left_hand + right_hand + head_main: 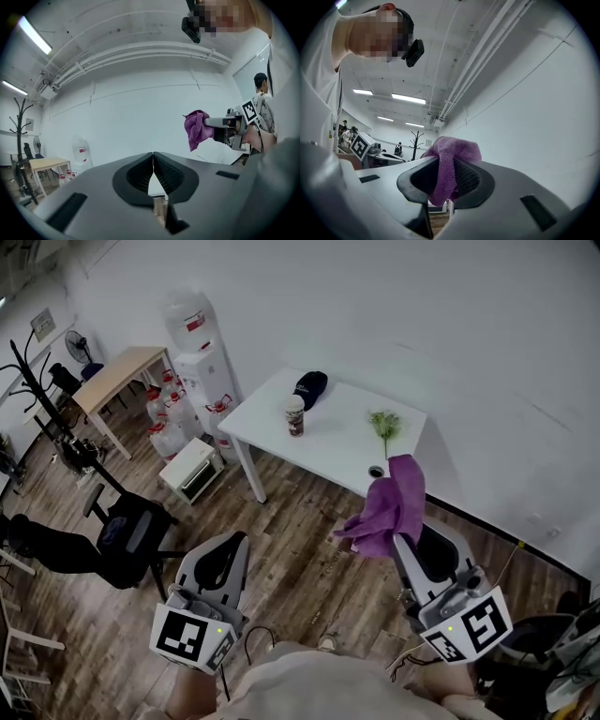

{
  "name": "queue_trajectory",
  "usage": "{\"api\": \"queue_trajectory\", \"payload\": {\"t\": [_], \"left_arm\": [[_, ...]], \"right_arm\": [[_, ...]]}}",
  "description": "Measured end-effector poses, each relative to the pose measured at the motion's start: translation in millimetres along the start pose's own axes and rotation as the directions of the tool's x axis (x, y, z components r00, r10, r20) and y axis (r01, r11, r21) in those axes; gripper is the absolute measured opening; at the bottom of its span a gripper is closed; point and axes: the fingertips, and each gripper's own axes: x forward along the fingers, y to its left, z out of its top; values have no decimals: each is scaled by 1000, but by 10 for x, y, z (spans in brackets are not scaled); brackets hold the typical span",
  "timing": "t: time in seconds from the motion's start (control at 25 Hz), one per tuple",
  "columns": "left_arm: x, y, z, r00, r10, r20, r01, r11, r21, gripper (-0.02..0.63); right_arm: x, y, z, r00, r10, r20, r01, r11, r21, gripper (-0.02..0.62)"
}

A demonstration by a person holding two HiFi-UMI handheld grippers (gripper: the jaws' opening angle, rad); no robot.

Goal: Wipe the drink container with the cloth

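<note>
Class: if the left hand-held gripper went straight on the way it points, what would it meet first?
Probably the white wall: the left hand-held gripper aims at it with nothing nearer in line, though depth is unclear.

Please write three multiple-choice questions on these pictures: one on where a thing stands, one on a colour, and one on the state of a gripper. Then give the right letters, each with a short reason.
1. Where does the cup stand?
A) on the white table
B) on the floor
C) on a chair

2. What colour is the cloth?
A) green
B) purple
C) white

3. How is the left gripper?
A) shut, with nothing in it
B) shut on the cloth
C) wide open

Answers:
1 A: the head view shows it on the table, near the dark cap.
2 B: it hangs purple from the right gripper, which is shut on it.
3 A: its jaws meet with nothing between them.
</note>
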Motion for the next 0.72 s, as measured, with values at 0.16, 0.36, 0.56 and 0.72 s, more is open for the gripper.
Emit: {"api": "queue_trajectory", "payload": {"t": [0.16,0.36,0.56,0.72], "left_arm": [[48,-42,-22,1000,0,-15,0,1000,-10,21],[240,-59,-33,1000,-10,-9,10,1000,4,21],[507,102,-75,1000,-3,21,3,1000,-21,21],[818,291,-210,999,-14,38,15,1000,-22,21]], "right_arm": [[-97,-115,-64,1000,-6,-13,6,1000,28,109],[-34,-176,-146,1000,13,-25,-13,1000,27,109],[163,-439,-279,999,-10,-45,11,999,34,109],[472,-645,-475,999,-17,-45,18,999,27,109]]}}
